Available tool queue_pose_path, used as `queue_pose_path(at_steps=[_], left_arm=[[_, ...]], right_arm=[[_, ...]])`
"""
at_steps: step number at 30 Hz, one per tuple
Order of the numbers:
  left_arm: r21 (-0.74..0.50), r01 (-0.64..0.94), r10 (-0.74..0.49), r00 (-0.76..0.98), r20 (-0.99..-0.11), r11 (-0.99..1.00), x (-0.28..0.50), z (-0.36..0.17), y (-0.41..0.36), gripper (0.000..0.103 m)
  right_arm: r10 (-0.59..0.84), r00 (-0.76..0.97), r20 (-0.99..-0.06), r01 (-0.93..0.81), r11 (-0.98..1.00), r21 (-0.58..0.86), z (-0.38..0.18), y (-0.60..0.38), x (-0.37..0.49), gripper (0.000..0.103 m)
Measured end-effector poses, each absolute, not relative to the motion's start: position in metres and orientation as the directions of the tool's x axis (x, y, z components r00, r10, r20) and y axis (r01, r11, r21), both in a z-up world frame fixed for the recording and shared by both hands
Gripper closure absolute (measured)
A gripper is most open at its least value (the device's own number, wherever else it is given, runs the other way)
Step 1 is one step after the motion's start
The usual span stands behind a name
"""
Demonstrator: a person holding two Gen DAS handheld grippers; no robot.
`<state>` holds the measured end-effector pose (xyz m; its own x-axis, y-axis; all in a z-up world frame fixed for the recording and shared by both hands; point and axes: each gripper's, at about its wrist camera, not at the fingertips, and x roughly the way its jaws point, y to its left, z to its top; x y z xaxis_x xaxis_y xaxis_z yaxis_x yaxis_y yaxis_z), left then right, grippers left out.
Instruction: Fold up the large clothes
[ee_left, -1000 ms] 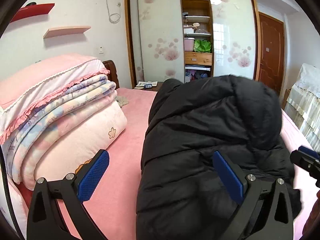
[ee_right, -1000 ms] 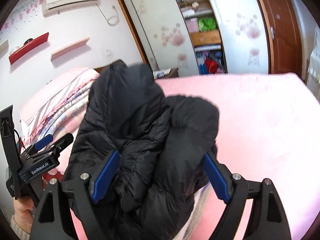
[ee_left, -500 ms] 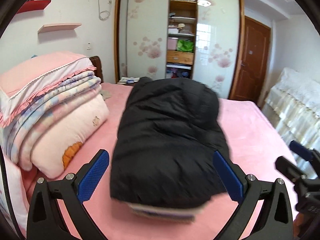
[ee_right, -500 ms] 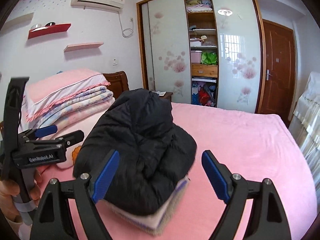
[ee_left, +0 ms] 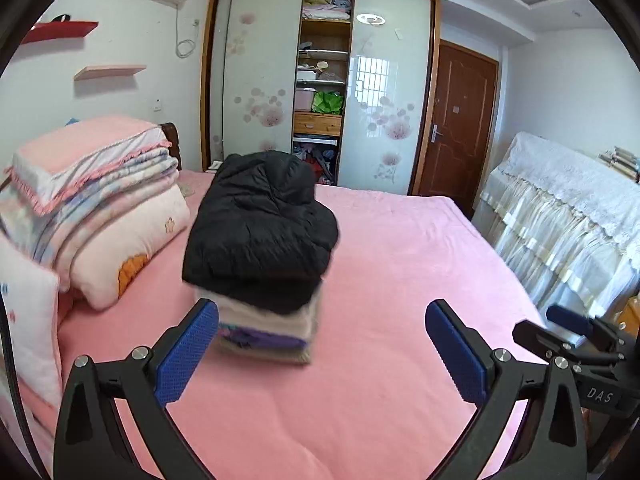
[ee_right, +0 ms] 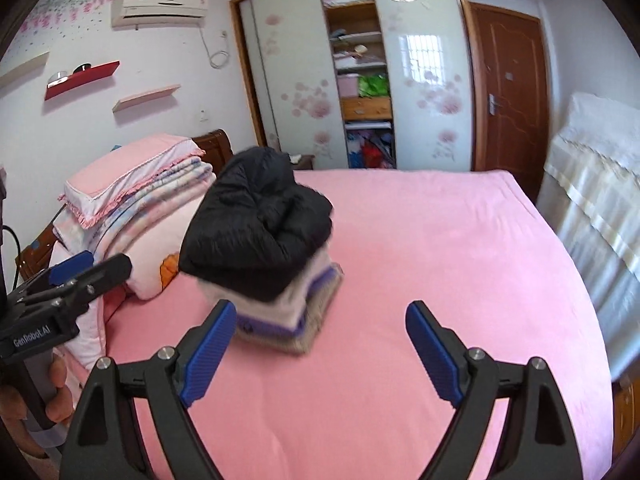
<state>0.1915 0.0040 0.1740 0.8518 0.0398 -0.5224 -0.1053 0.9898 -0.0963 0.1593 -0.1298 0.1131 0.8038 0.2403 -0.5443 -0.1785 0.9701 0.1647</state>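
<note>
Covering the room, pink bed (ee_left: 400, 264)

White lettering "GenRobot.AI" stands on the black body of the left tongs (ee_right: 60, 284), at the lower left of the right wrist view. White letters "DAS" stand on the black body of the right tongs (ee_left: 576, 336), at the lower right of the left wrist view. Nothing else can be read.

Folded black jacket (ee_right: 256, 228) atop clothes stack (ee_right: 288, 316), pink bed (ee_right: 440, 280), right tongs (ee_right: 320, 344) spread empty
</note>
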Motion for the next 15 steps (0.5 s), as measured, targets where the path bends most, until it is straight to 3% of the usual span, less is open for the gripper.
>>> queue_pose_path(at_steps=[15], left_arm=[[-0.114,-0.090,-0.001,0.781,-0.624,0.989,0.066,0.115,-0.096,0.000]], right_arm=[[0.117,0.811,-0.574,-0.033,0.987,0.155,0.064,-0.209,-0.020,0.012]])
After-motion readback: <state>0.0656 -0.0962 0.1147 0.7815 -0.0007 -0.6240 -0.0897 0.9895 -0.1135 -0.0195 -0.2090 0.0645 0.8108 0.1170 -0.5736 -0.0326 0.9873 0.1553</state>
